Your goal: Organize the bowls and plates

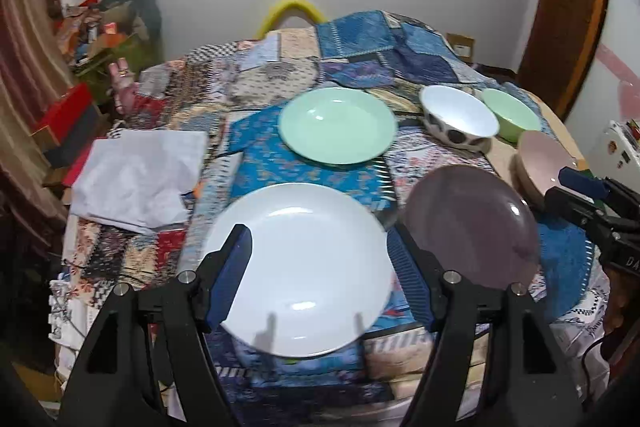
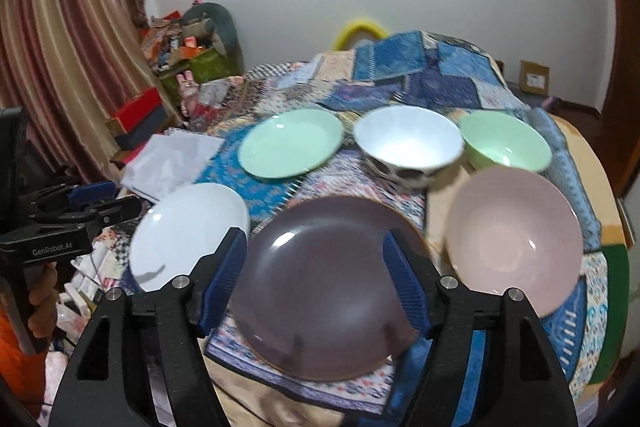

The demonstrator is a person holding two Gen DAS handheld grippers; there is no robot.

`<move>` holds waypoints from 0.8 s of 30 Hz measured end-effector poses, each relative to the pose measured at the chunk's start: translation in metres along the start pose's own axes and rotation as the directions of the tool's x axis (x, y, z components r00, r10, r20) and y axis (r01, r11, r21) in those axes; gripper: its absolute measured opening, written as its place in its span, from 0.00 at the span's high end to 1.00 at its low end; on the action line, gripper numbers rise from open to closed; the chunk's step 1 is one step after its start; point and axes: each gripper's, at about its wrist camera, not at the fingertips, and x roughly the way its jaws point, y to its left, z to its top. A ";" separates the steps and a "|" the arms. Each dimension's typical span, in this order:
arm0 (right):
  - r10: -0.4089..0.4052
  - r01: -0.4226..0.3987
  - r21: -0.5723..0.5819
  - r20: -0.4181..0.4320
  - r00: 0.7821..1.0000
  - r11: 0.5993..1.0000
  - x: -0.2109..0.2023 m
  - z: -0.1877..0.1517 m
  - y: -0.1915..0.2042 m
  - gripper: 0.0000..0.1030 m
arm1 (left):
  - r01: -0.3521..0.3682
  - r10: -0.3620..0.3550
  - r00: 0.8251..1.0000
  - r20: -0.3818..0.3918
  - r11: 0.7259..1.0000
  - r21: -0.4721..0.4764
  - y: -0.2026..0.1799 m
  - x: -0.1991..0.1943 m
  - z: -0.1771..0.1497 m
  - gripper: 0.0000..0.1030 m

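On the patchwork-covered table lie a white plate (image 1: 300, 267) (image 2: 188, 231), a mauve plate (image 1: 472, 223) (image 2: 328, 287) to its right and a green plate (image 1: 338, 125) (image 2: 290, 143) behind them. Further right stand a white bowl with dark spots (image 1: 460, 115) (image 2: 408, 143), a green bowl (image 1: 512, 115) (image 2: 504, 143) and a pink bowl (image 1: 544, 159) (image 2: 516, 243). My left gripper (image 1: 320, 235) (image 2: 92, 199) hovers open above the white plate. Over the mauve plate my right gripper (image 2: 316, 235) (image 1: 580, 187) is open too. Neither holds anything.
A crumpled white sheet (image 1: 140, 179) lies at the table's left edge. Boxes and clutter (image 1: 100, 39) pile up by the curtain (image 2: 60, 47) on the left. A yellow chair back (image 1: 292, 11) shows behind the table. The table edge (image 2: 616, 207) curves off on the right.
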 end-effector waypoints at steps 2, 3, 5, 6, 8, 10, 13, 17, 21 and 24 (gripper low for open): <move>0.020 -0.020 -0.017 -0.002 1.000 1.000 0.006 0.004 0.009 0.34 | -0.013 0.013 1.000 -0.001 1.000 -0.016 0.011 -0.002 -0.002 0.32; 0.030 -0.030 -0.027 -0.005 1.000 0.999 0.010 0.006 0.014 0.34 | -0.018 0.018 1.000 -0.004 1.000 -0.025 0.016 -0.002 -0.003 0.32; 0.042 -0.043 -0.040 -0.013 0.999 0.998 0.017 0.008 0.021 0.33 | -0.030 0.029 0.999 -0.014 0.998 -0.047 0.030 0.000 -0.005 0.31; 0.051 -0.052 -0.048 -0.021 0.998 0.997 0.023 0.010 0.026 0.33 | -0.034 0.033 0.999 -0.018 0.998 -0.056 0.034 0.001 -0.006 0.26; 0.063 -0.065 -0.059 -0.034 0.997 0.996 0.030 0.011 0.032 0.33 | -0.043 0.041 0.999 -0.023 0.995 -0.088 0.049 0.005 -0.010 0.23; 0.069 -0.073 -0.072 -0.051 0.996 0.995 0.040 0.011 0.040 0.33 | -0.051 0.047 0.998 -0.037 0.993 -0.110 0.059 0.011 -0.014 0.22; 0.072 -0.080 -0.096 -0.083 0.994 0.992 0.057 0.012 0.051 0.33 | -0.057 0.047 0.996 -0.073 0.986 -0.154 0.078 0.024 -0.022 0.23; 0.074 -0.091 -0.119 -0.135 0.988 0.989 0.085 0.012 0.060 0.33 | -0.063 0.041 0.992 -0.120 0.979 -0.192 0.096 0.043 -0.032 0.22; 0.068 -0.093 -0.134 -0.183 0.981 0.987 0.109 0.009 0.066 0.33 | -0.055 0.021 0.987 -0.162 0.977 -0.207 0.107 0.062 -0.041 0.23; 0.069 -0.103 -0.148 -0.216 0.974 0.984 0.123 0.008 0.070 0.33 | -0.048 0.008 0.983 -0.186 0.977 -0.210 0.110 0.075 -0.047 0.23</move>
